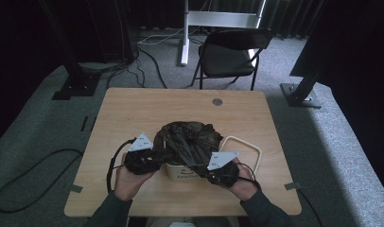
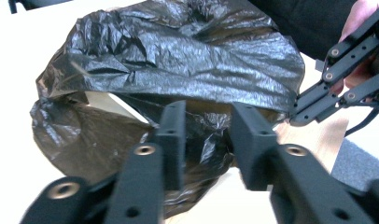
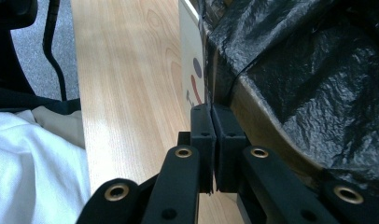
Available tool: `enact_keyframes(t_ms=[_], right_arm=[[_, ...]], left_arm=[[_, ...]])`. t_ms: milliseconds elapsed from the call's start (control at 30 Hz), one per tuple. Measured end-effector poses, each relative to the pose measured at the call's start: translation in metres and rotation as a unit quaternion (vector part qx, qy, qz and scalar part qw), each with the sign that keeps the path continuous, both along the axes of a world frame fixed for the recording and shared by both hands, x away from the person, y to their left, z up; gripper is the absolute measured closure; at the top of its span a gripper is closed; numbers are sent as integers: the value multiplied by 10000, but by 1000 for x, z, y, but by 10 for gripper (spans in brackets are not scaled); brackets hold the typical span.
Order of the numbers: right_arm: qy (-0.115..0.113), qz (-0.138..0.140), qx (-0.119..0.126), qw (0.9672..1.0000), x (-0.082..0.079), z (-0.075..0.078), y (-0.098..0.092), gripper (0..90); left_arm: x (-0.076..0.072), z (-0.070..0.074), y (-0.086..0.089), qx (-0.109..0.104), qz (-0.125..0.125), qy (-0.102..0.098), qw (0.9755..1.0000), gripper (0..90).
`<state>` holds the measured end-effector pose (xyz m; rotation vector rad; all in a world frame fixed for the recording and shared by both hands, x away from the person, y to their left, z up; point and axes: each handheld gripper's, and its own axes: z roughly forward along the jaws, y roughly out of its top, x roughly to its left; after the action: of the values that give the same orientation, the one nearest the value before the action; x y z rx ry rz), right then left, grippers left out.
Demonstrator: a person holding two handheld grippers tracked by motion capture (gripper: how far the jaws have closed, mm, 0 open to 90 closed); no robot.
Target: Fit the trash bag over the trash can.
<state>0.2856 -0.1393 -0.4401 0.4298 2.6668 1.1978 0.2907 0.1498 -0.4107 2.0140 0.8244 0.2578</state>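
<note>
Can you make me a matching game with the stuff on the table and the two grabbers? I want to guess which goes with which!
Things:
1. bin bag
2. lid
3. left gripper
4. right gripper

Descriptions:
A. cream ring lying flat on the table
B. jaws apart
C. black and crinkly
D. jaws pinched together on plastic

Pairs: 1-C, 2-A, 3-B, 4-D

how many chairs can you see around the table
1. A black folding chair stands on the carpet beyond the far edge of the wooden table, turned partly away from it. The dark sides of the room could hide others.
</note>
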Motion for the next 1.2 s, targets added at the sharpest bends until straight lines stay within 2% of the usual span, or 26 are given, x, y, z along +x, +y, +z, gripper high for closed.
enact_keyframes(t_ms=[133,233,500,667,867,1100,1200], right_arm=[[-40,37,15,10000,-2,2,-1,860],[-85,48,39,9999,-5,5,-1,793],[-264,-73,234,9993,-9,25,-17,683],[-324,-324,387,9982,-5,32,-35,615],[-158,-836,522,9950,13,31,-57,549],[70,-921,306,9953,24,17,-56,506],[184,-879,405,9951,27,14,-58,528]], left_arm=[[-4,-4,3,-94,17,41,9999,821],[-7,-6,7,-156,41,69,9998,871],[-12,-12,15,-203,65,141,9997,890],[-15,-19,19,-173,115,228,9995,890],[-15,-30,22,-128,155,378,9991,890],[-9,-46,20,-21,186,543,9984,890],[-5,-54,19,35,184,616,9979,890]])
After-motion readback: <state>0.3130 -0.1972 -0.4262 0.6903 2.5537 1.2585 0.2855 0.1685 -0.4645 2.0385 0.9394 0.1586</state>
